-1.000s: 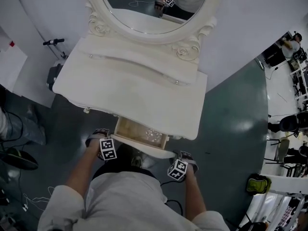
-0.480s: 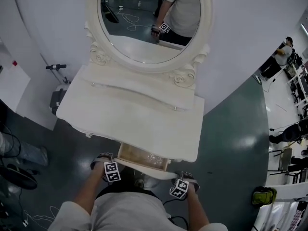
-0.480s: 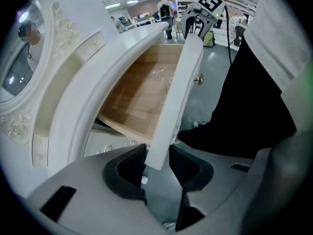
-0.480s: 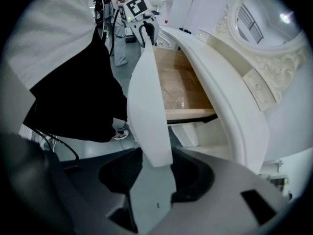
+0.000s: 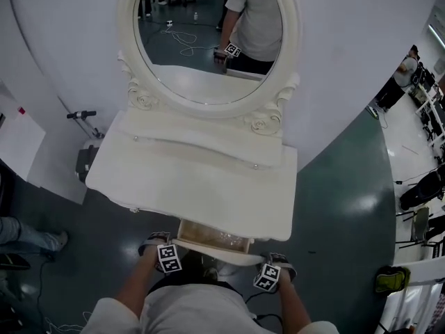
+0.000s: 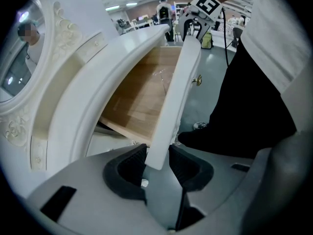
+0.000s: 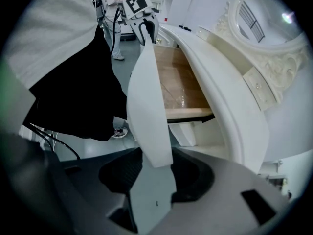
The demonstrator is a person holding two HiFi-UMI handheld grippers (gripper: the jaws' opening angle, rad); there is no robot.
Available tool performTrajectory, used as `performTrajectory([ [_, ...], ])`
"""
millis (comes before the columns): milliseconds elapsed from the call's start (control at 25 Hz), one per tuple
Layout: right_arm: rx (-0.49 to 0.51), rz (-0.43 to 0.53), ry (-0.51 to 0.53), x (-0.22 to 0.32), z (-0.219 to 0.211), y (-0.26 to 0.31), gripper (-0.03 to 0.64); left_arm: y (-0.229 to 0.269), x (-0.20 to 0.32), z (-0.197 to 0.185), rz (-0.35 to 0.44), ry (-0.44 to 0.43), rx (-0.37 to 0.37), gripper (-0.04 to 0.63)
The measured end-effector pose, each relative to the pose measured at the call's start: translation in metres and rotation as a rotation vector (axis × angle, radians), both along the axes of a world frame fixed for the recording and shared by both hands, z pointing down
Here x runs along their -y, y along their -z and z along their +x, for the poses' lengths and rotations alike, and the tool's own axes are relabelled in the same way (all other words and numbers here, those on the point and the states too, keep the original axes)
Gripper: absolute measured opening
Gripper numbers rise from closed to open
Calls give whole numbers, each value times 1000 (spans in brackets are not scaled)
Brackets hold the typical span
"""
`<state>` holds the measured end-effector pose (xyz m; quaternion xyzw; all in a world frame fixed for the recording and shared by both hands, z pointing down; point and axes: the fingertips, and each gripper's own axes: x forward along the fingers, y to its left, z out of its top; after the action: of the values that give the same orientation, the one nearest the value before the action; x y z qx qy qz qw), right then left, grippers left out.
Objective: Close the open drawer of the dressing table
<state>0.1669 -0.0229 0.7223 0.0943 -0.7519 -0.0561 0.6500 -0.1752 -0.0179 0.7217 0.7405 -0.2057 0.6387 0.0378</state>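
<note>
The white dressing table (image 5: 195, 186) has its middle drawer (image 5: 212, 236) pulled out toward me, and the wooden bottom shows. My left gripper (image 5: 162, 248) is at the left end of the white drawer front (image 5: 219, 255) and my right gripper (image 5: 274, 268) at its right end. In the left gripper view the drawer front (image 6: 178, 92) runs between the jaws of the left gripper (image 6: 157, 163), with both dark pads against it. In the right gripper view the drawer front (image 7: 146, 106) is likewise clamped in the right gripper (image 7: 156, 168). A small brass knob (image 6: 197, 81) sits on the panel's outer face.
An oval mirror (image 5: 208, 40) in a carved frame stands at the back of the table, against a curved white wall. My body is close behind the drawer. A wheeled device (image 5: 87, 155) stands at the table's left, someone's leg (image 5: 28, 239) farther left, a green bag (image 5: 391, 280) at right.
The head view has tilted up, so more of the mirror shows. Less of the drawer's wooden inside is visible than a second ago. Both grippers stay on the drawer front's ends.
</note>
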Motion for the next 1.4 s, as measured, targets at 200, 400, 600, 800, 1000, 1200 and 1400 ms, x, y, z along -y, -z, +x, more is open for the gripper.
performTrajectory([
  [200,-17,-2,-14,3,3,-4,187,1,6,0,6,1,-11,140],
  [400,-29,-12,-17,6,5,-8,189,-1,11,0,8,-2,-15,140],
  [600,-34,-4,-16,9,4,-6,189,-1,12,-1,2,-6,-19,140],
  [800,-23,-9,-20,11,1,-2,189,0,14,-1,0,-3,-21,140],
  [1000,-26,-8,-18,12,1,-2,189,-1,15,0,2,-1,-19,140],
  [1200,-29,-7,-19,12,2,-1,190,1,14,0,9,-2,-26,140],
  [1400,-27,4,-26,17,0,-1,192,0,19,-1,17,4,-22,141],
])
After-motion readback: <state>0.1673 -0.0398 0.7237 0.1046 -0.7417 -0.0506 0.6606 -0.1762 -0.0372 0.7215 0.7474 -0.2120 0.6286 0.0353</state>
